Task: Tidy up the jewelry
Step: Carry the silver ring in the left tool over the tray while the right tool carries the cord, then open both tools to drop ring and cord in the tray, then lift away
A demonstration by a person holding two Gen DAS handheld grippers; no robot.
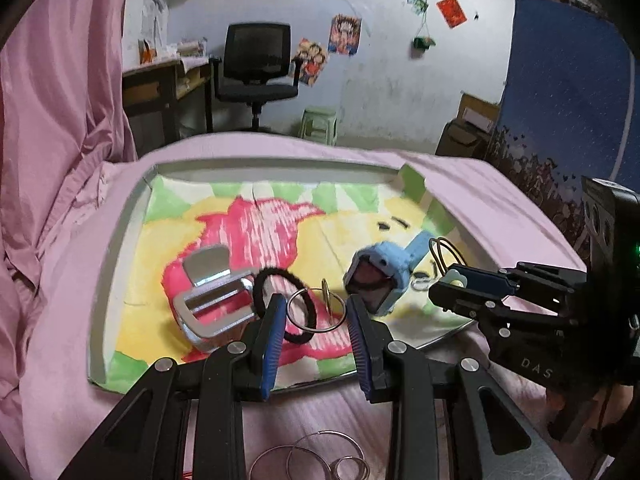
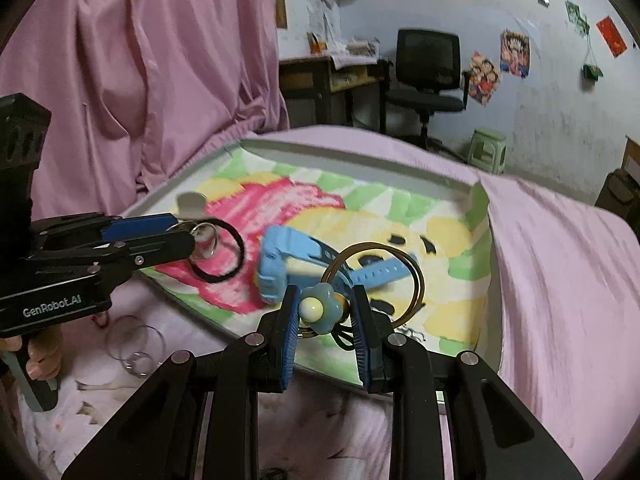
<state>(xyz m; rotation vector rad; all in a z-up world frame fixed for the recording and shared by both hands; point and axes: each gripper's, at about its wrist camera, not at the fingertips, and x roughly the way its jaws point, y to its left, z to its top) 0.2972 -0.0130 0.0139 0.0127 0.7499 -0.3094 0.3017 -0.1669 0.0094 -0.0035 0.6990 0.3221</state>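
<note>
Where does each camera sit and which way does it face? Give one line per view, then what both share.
Left wrist: rides the left gripper, looking down along its fingers across the tray toward the office chair; its pads clamp silver rings; the right gripper enters from the right.
Right wrist: rides the right gripper, facing much the same way; its pads clamp a flower bangle; the left gripper and the left hand show at left.
Shared: tray, office chair, blue watch, black hair tie, both grippers.
</note>
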